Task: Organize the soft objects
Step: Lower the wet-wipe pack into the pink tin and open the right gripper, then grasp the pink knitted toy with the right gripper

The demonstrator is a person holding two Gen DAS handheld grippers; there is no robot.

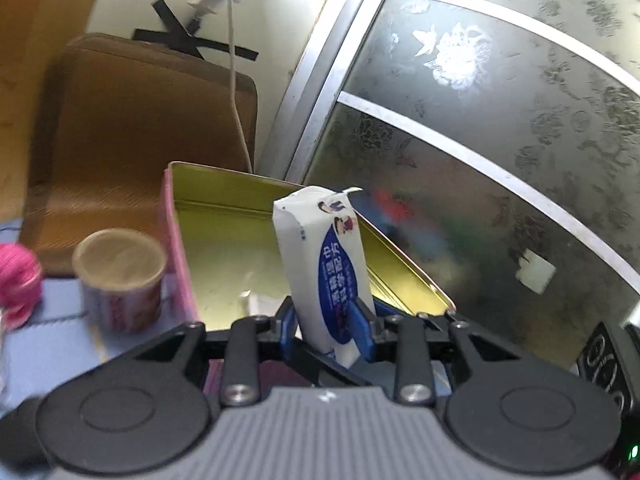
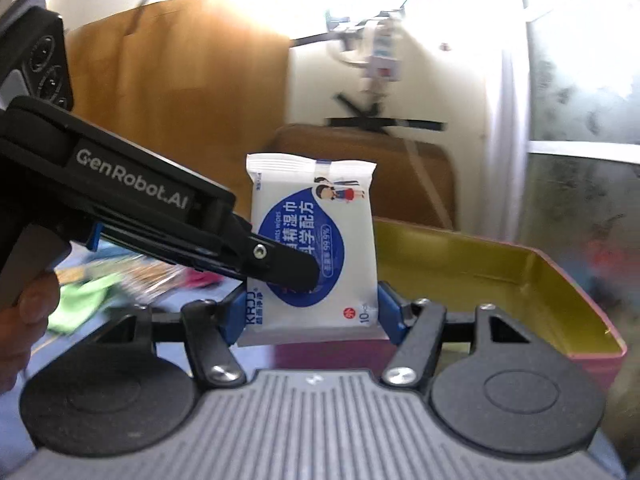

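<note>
Both grippers clamp one wipes pack (image 2: pixel 312 248): the right gripper (image 2: pixel 310 312) pinches its side edges between blue pads, and the left gripper (image 1: pixel 326 316) is closed across its thin faces near the bottom. So the pack is up in the air, in front of the tin box (image 1: pixel 224 248) and not yet in it. Beyond, the box looks nearly bare, with only something small and white on its floor. Outside it wait a paper cup (image 1: pixel 120 276) and a pink ball (image 1: pixel 18 280), so I judge the sorting has barely begun
</note>
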